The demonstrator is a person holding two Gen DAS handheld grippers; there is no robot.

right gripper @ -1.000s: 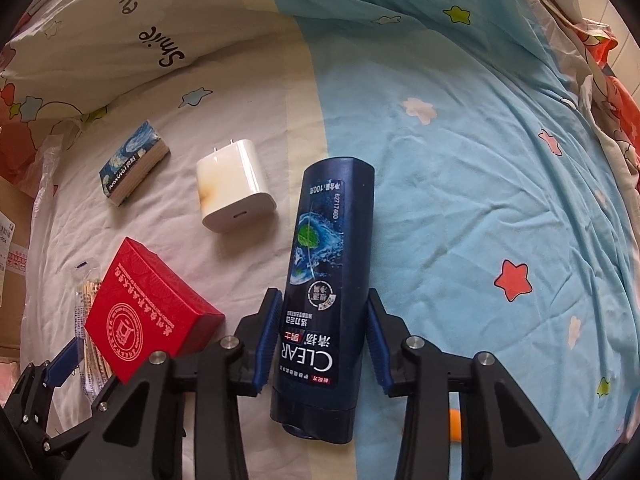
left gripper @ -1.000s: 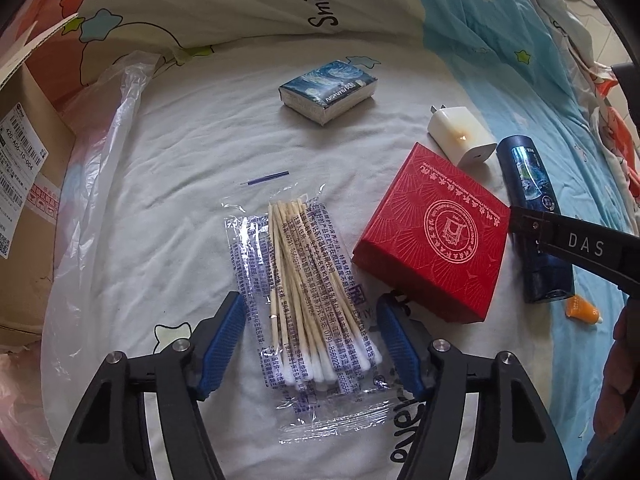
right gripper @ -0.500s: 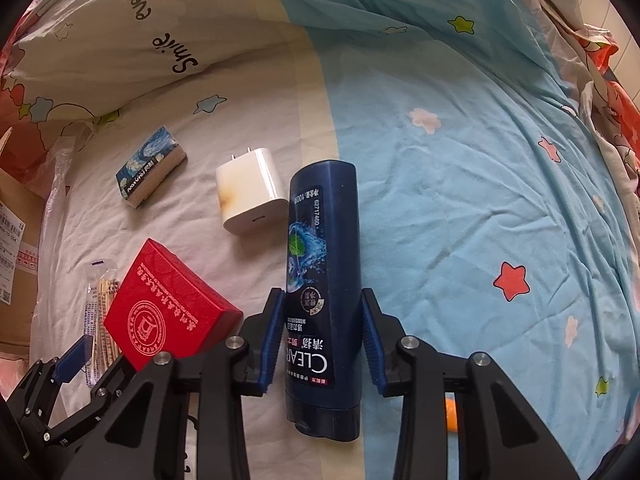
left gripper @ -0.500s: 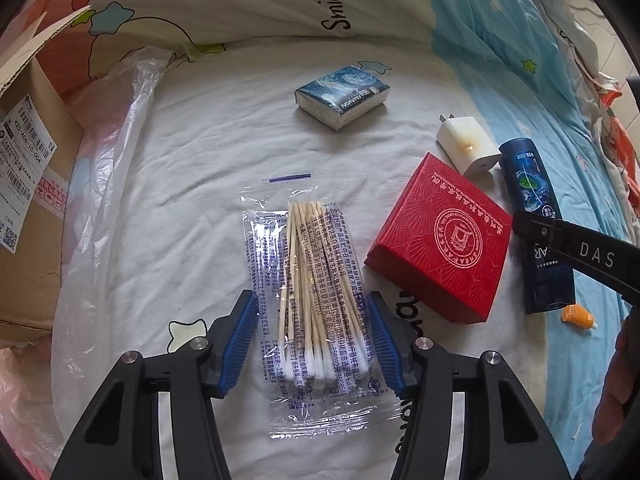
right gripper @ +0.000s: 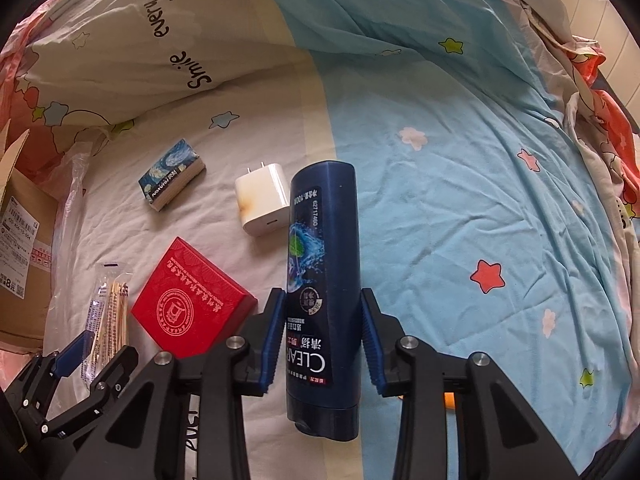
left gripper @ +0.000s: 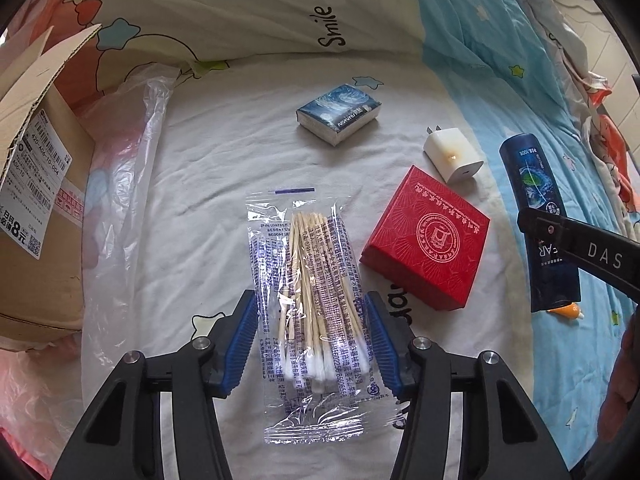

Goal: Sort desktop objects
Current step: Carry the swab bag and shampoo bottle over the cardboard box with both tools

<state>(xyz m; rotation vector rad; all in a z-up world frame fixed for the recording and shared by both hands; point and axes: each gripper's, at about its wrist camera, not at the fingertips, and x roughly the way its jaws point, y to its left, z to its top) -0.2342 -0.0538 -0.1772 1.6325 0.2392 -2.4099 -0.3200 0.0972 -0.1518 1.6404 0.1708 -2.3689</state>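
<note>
The cotton-swab packet [left gripper: 310,300] lies flat on the white part of the bedsheet [left gripper: 208,168], running from six o'clock toward twelve in the left wrist view, its cotton tips nearest the camera. The left gripper [left gripper: 310,340] straddles its lower half; the jaws are closing, and the blue pads [left gripper: 244,340] press the clear wrapper from both sides, grasping the packet. The shampoo bottle [right gripper: 324,300], dark blue, stands lengthwise in the right wrist view with its cap at six o'clock, clenched between the jaws of the right gripper [right gripper: 322,336], whose pads touch both of its flanks. A red box [left gripper: 428,240] sits just beside the packet at two o'clock from it. A white charger [left gripper: 454,154] lies near the red box at its twelve o'clock, and in the right wrist view the bottle's upper end overlaps it. A blue tissue pack [left gripper: 338,112] rests apart at twelve o'clock. A cardboard box [left gripper: 36,208] and a clear plastic bag [left gripper: 120,200] fill the nine o'clock edge. A small orange object [left gripper: 566,311] peeks out beneath the bottle's cap end.
</note>
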